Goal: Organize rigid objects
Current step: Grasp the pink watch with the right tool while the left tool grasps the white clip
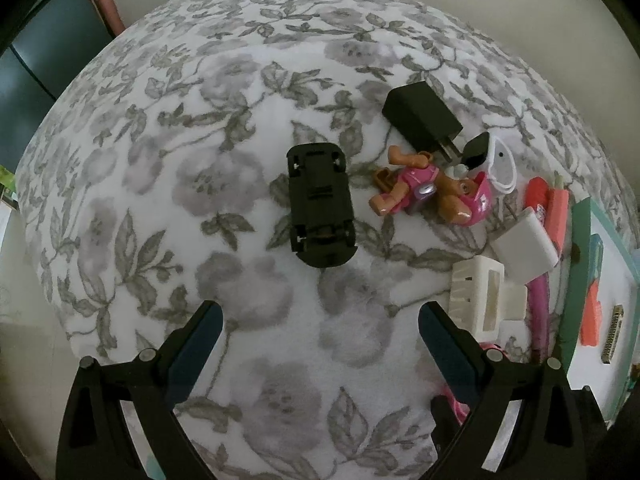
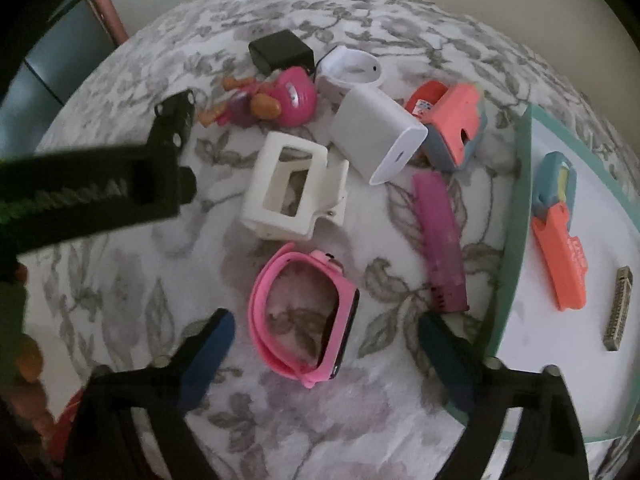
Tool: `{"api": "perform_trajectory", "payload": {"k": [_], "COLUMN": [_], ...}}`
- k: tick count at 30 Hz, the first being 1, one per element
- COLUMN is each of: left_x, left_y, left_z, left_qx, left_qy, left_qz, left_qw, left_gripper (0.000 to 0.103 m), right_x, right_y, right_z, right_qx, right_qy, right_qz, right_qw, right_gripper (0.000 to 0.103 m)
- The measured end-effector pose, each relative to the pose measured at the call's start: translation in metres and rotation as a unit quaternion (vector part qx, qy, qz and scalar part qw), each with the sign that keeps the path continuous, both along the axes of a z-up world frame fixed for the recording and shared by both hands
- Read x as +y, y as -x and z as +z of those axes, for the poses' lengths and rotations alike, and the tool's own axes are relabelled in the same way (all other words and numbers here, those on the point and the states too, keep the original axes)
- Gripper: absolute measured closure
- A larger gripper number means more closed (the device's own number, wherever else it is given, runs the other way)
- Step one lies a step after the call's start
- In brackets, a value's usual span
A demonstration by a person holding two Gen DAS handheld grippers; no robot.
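The right tool (image 2: 326, 354) hangs over the flowered blanket (image 2: 132, 280) with its jaws released and nothing clamped. The pink watch (image 2: 304, 312) lies directly between and just ahead of its fingers, loop standing on edge, long axis running roughly away from the tool and tilted a little to the right. The fingers flank the band on both sides without touching it. The white tray (image 2: 560, 360) with the teal rim sits close on the right, already holding a few items. The left tool (image 1: 320, 336) is also released and empty, facing the black toy car (image 1: 322, 204), well apart from the watch. The right hand is plainly nearer.
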State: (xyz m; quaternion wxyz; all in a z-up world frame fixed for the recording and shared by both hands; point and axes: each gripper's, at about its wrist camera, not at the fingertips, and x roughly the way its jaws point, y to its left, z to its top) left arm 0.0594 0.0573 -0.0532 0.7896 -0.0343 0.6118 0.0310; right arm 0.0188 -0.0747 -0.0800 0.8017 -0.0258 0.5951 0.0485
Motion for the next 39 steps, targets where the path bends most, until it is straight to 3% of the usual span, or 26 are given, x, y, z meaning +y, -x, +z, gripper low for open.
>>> {"api": "perform_trajectory", "payload": {"k": [8,13,30,37,38,39], "left_x": [-0.012,-0.025,-0.079,-0.094,-0.096,-0.097], "left_y": [-0.004,-0.008,-0.026,-0.031,-0.031,-0.030], "left_z": [0.003,0.005,-0.007,-0.018,-0.019,-0.020], "left_qx": [-0.008,-0.016,-0.027,-0.015,-0.011,-0.009], "left_qy": [0.028,0.049,0.067,0.080,0.090,0.093], "left_qz": [-0.016,-0.030,-0.097,-0.122,-0.129,-0.134], "left_qw": [0.9995,0.9983,0.9926,0.9892,0.9874,0.9866], "left_gripper": [0.005,0.005,0.006,0.037,0.049,0.050], "right_x": [-0.004,-0.019,-0.052,-0.056,-0.057,-0.058], "right_y": [-0.001,-0.004,-0.006,-0.002,-0.001,0.000], "right_z": [0.002,0.007,0.017,0.020,0.021,0.021], "right_qx": [-0.010,-0.015,-0.017,-0.017,-0.017,-0.017], "right_qy": [-0.001,-0.029,-0.081,-0.090,-0.091,-0.092], "right_qz": [-0.006,-0.030,-0.071,-0.072,-0.072,-0.073], "right_qw": [1.000,0.999,0.994,0.993,0.993,0.993], "right_gripper": [0.034,0.046,0.047,0.047,0.047,0.047]}}
